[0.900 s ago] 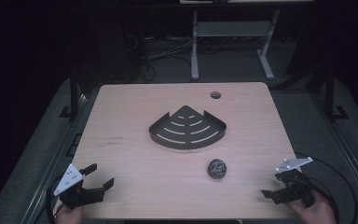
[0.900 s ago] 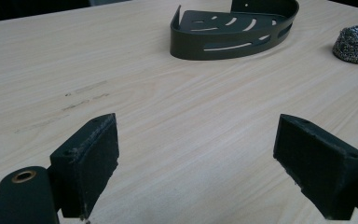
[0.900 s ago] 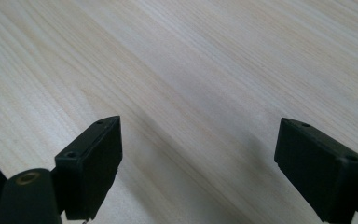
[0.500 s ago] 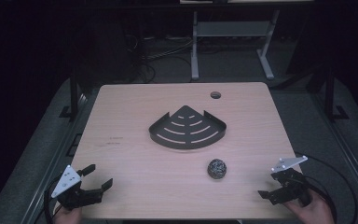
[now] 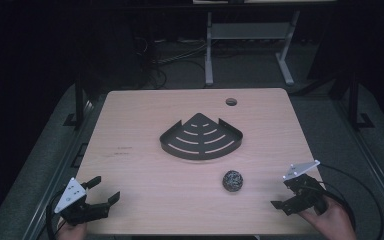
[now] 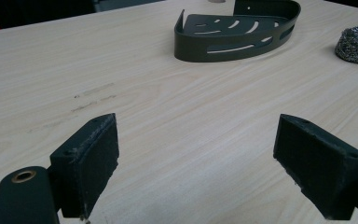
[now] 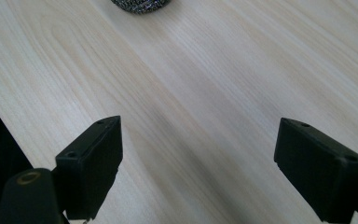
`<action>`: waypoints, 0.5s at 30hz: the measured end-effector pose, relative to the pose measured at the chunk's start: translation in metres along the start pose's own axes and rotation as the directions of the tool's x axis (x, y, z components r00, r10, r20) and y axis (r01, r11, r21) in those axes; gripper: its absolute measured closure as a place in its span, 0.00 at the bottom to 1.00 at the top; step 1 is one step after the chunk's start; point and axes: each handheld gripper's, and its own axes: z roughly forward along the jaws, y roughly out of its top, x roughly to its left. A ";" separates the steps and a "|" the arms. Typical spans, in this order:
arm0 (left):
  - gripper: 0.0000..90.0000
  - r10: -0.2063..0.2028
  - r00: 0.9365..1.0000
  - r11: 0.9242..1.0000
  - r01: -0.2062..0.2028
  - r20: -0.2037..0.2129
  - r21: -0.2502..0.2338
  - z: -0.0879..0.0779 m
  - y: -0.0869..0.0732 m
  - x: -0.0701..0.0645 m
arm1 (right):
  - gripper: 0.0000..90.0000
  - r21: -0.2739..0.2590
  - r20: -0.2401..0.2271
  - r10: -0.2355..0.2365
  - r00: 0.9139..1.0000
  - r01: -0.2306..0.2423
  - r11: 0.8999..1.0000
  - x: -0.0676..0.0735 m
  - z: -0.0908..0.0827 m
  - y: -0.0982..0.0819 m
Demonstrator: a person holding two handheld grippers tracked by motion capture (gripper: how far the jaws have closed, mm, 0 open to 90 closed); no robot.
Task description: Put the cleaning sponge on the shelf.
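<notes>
- Nearest me, two sets of tongs sit at the tabletop's point(image 5: 130, 125) near corners, both released with nothing between the jaws: left tongs point(image 5: 101, 192), right tongs point(image 5: 286, 192).
- One steel-wool scrubber ball point(image 5: 233, 180) lies just left of the right tongs and slightly farther; that hand is much nearer. It is round, with no long axis.
- Farther, at the centre, one dark corner shelf point(image 5: 201, 137) rests flat.
</notes>
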 end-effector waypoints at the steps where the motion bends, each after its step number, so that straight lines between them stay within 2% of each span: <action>1: 0.15 -0.001 1.000 1.000 0.001 0.000 -0.003 0.000 0.000 0.000 | 0.17 0.004 0.001 -0.007 1.000 0.007 1.000 0.000 0.000 0.002; 15: 0.15 0.000 1.000 1.000 0.000 0.009 0.014 0.003 0.000 -0.001 | 0.17 0.028 -0.018 -0.061 0.998 0.062 0.998 0.003 0.004 0.021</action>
